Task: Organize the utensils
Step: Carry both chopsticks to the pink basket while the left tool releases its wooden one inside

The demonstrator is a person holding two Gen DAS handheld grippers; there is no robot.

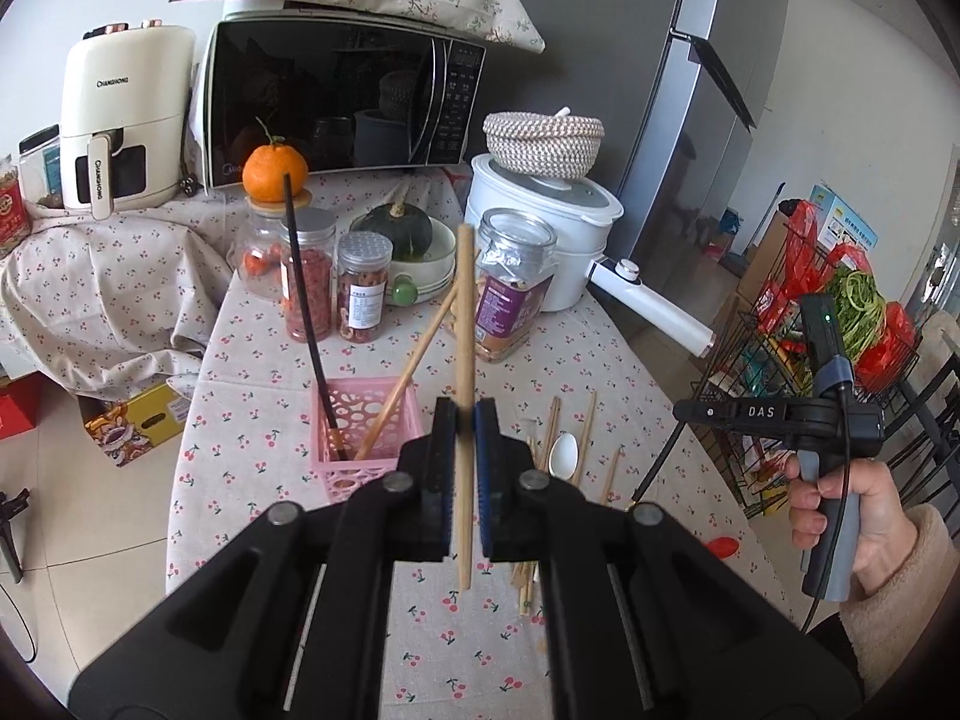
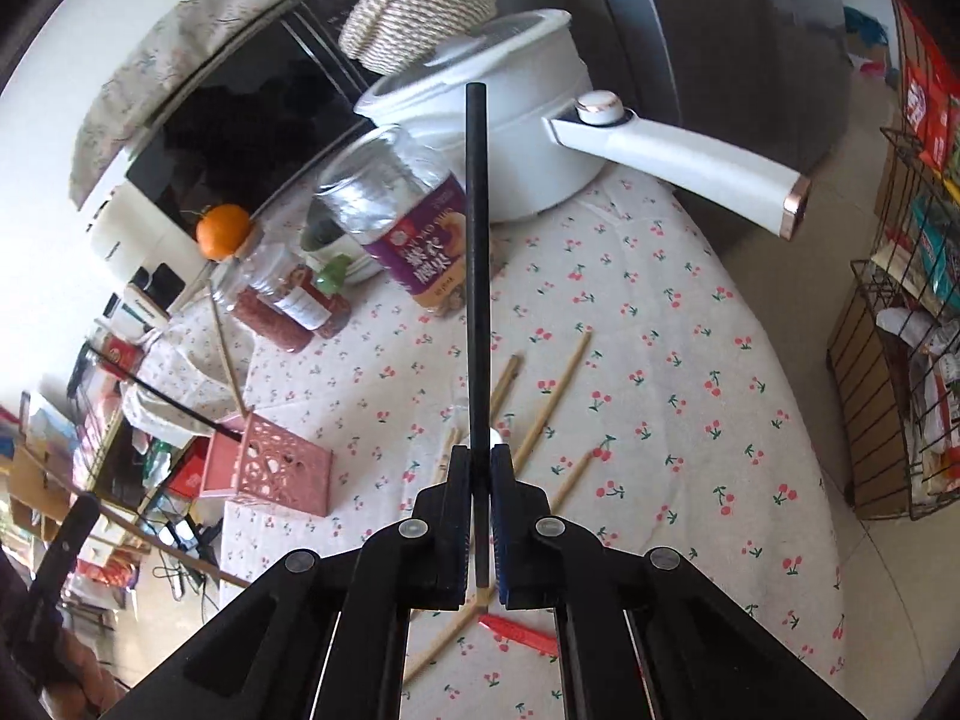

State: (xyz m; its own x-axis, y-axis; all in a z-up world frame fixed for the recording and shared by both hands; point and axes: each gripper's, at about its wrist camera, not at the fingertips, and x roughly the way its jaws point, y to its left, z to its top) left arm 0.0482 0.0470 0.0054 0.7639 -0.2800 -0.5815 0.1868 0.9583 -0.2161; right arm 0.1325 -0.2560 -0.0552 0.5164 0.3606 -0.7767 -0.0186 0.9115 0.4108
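My left gripper is shut on a wooden chopstick held upright, just right of the pink basket. The basket holds a black chopstick and a wooden chopstick. My right gripper is shut on a black chopstick held upright above the table. Below it lie several wooden chopsticks and a white spoon on the cherry-print cloth. The pink basket shows at the left in the right wrist view. The right gripper also shows in the left wrist view, held to the right of the table.
Jars, a labelled jar, a white pot with a long handle, a squash in a bowl and a microwave stand behind the basket. A red object lies near the front edge. A wire rack stands right of the table.
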